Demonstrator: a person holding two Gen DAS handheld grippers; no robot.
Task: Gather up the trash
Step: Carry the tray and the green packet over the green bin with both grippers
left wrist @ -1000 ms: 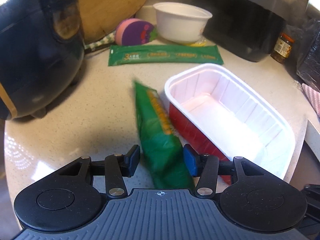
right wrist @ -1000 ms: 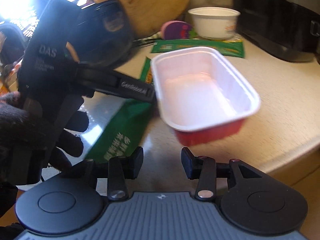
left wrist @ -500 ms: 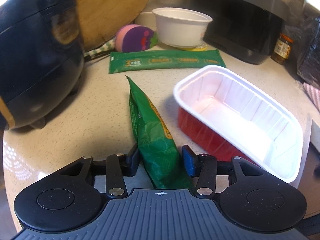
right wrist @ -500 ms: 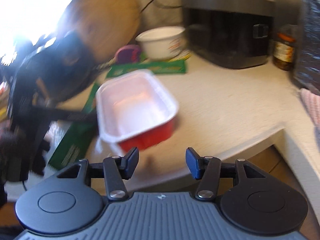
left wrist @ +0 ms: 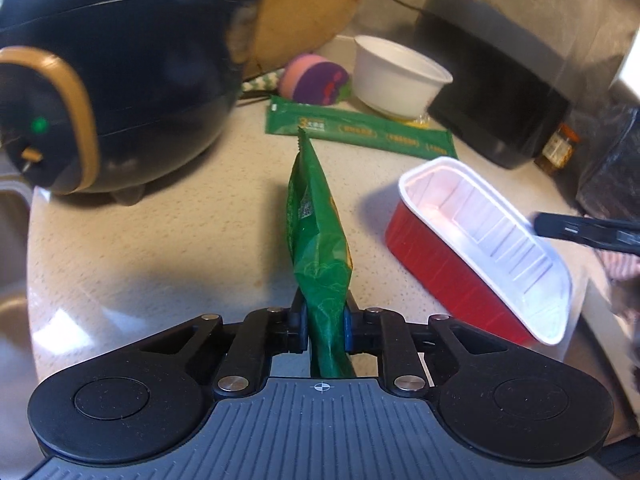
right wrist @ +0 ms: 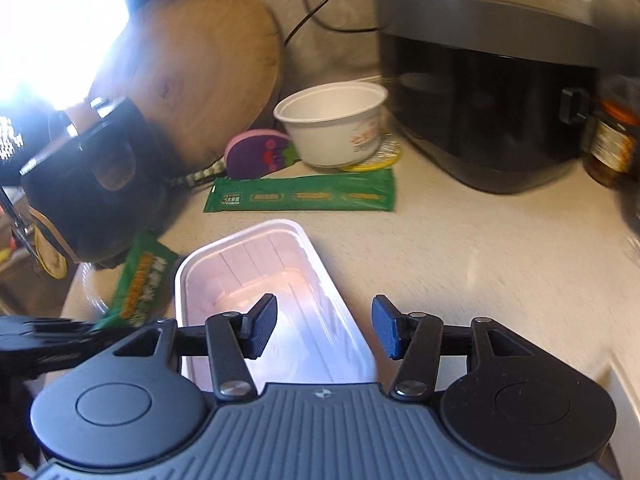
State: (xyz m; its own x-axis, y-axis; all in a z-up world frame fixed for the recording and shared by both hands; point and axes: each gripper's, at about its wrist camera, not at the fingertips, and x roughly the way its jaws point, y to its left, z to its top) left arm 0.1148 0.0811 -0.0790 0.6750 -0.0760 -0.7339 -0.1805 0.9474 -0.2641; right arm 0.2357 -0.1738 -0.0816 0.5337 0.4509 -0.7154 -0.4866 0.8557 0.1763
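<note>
A green snack wrapper (left wrist: pixel 316 216) stands on edge on the speckled counter. Its near end sits between the pads of my left gripper (left wrist: pixel 325 320), whose jaws are closing and pinch it. To its right lies a red tray with a white inside (left wrist: pixel 424 240), tilted. In the right wrist view my right gripper (right wrist: pixel 324 330) is open over the tray (right wrist: pixel 192 264): its left finger hangs inside, its right finger outside the tray's right wall. A long green packet (left wrist: pixel 360 132) and a white bowl (left wrist: pixel 396 76) lie farther back.
A black rice cooker (left wrist: pixel 120 80) fills the left, with a sink (left wrist: pixel 12 280) beside it. A dark appliance (right wrist: pixel 488 92), a jar (right wrist: pixel 612 140), a wooden board (right wrist: pixel 192 64) and a purple sponge (left wrist: pixel 316 80) line the back. The counter edge runs at the right.
My left jaws have closed from wide onto the wrapper, which now stands on edge. My right gripper has swung over the tray, with one finger now inside it.
</note>
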